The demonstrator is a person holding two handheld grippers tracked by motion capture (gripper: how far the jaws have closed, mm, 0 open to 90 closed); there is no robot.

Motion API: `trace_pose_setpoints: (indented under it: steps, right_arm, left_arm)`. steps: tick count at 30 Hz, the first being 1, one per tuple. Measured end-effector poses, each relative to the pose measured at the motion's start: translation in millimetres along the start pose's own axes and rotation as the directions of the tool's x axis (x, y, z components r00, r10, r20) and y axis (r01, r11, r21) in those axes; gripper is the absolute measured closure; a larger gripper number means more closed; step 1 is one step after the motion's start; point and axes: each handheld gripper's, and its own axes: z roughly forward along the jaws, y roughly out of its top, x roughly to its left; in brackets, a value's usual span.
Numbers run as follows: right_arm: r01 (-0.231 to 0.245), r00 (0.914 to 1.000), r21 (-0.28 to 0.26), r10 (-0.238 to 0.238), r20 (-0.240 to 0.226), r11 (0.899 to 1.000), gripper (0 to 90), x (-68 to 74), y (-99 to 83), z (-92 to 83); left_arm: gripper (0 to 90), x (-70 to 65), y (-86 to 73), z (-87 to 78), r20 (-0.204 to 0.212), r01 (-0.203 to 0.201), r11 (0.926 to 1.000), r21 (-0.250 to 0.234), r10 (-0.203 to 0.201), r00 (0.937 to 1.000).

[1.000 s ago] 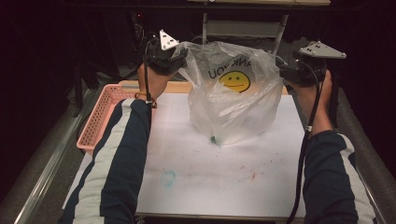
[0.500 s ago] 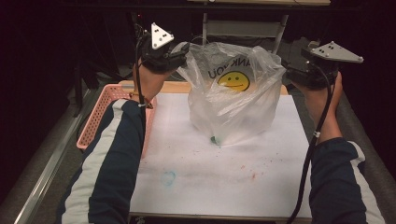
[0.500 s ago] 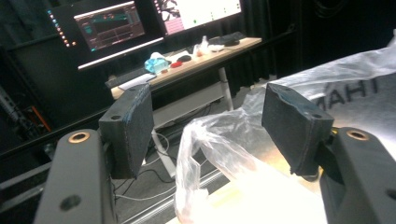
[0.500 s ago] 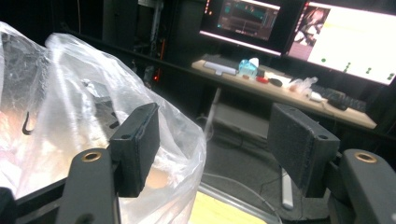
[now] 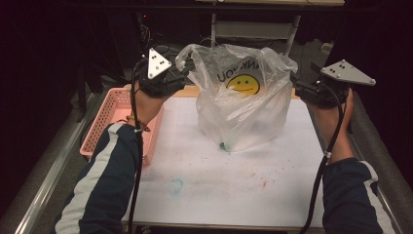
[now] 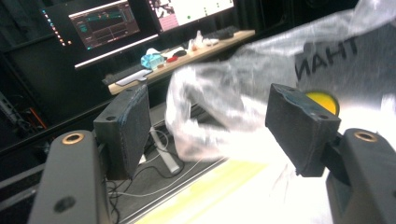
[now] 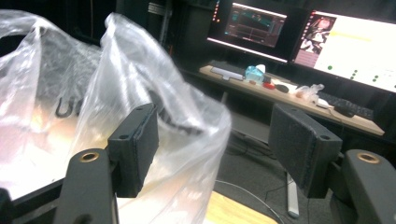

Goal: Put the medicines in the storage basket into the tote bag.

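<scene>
Clutter is sparse on the white table (image 5: 234,180): a pink plastic lattice basket (image 5: 104,117) sits at the table's nine o'clock edge, partly hidden under the person's left forearm in its dark sleeve with a white stripe (image 5: 104,180), and faint blue and red stains mark the white surface toward six o'clock. Beyond the table, at twelve o'clock, the gripper views show a wooden desk (image 7: 299,100) carrying lit monitors (image 7: 355,46), a keyboard and small oddments. Nothing stands between either tool and the bag.

The clear, crinkled plastic carrier bag with a yellow smiley face and black lettering (image 5: 243,105) stands upright at the middle of the table, toward twelve o'clock, its mouth gaping upward and a small dark object lying at its bottom.

The left hand-held gripper (image 5: 185,70) is at the bag's ten o'clock, at the rim. In the left gripper view the left hand-held gripper (image 6: 210,126) has its jaws spread wide, having just been opening; a fold of the bag's handle lies between the pads without being pressed.

The right hand-held gripper (image 5: 299,87) is at the bag's three o'clock, just beside the rim. In the right gripper view the right hand-held gripper (image 7: 215,149) is likewise wide apart, with the bag's edge draped against the left pad and bulging into the gap, unclamped.
</scene>
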Motion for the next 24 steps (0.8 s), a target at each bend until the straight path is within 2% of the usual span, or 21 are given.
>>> trace_pose_setpoints:
  steps: [7, 10, 12, 14, 19, 24]
  right_arm:
    - [-0.03, 0.9994, -0.01, 0.03, -0.018, 1.0, 32.8, 7.0, -14.8, -4.5]
    - [-0.021, 0.9995, -0.002, 0.021, -0.025, 1.0, 31.1, 10.8, -22.0, -4.7]
    - [-0.029, 0.9991, 0.003, 0.029, -0.031, 1.0, 30.2, 13.1, -26.7, -4.7]
    - [-0.028, 0.9989, 0.01, 0.028, -0.037, 1.0, 27.8, 15.4, -30.7, -4.3]
    - [-0.023, 0.999, 0.003, 0.024, -0.038, 1.0, 23.4, 22.1, -37.5, -6.4]
    - [-0.012, 0.9979, 0.008, 0.013, -0.064, 1.0, 21.3, 29.3, -45.2, -6.9]
  left_arm:
    - [25.2, -3.3, -21.8, -10.8, -0.022, -0.034, 0.9994, 0.004, 0.034, 0.9992]
    - [22.3, -2.5, -30.1, -16.6, -0.022, -0.037, 0.9993, 0.003, 0.037, 0.9991]
    - [21.7, -1.0, -35.7, -19.8, -0.01, -0.028, 0.9996, 0.004, 0.028, 0.9996]
    - [19.9, -1.1, -41.2, -22.5, -0.019, -0.035, 0.9994, 0.008, 0.035, 0.9992]
    - [19.2, -1.5, -53.2, -31.0, -0.002, -0.042, 0.9991, 0.007, 0.042, 0.9991]
    - [16.6, -4.0, -64.6, -39.8, 0.01, -0.05, 0.9987, 0.007, 0.05, 0.9987]
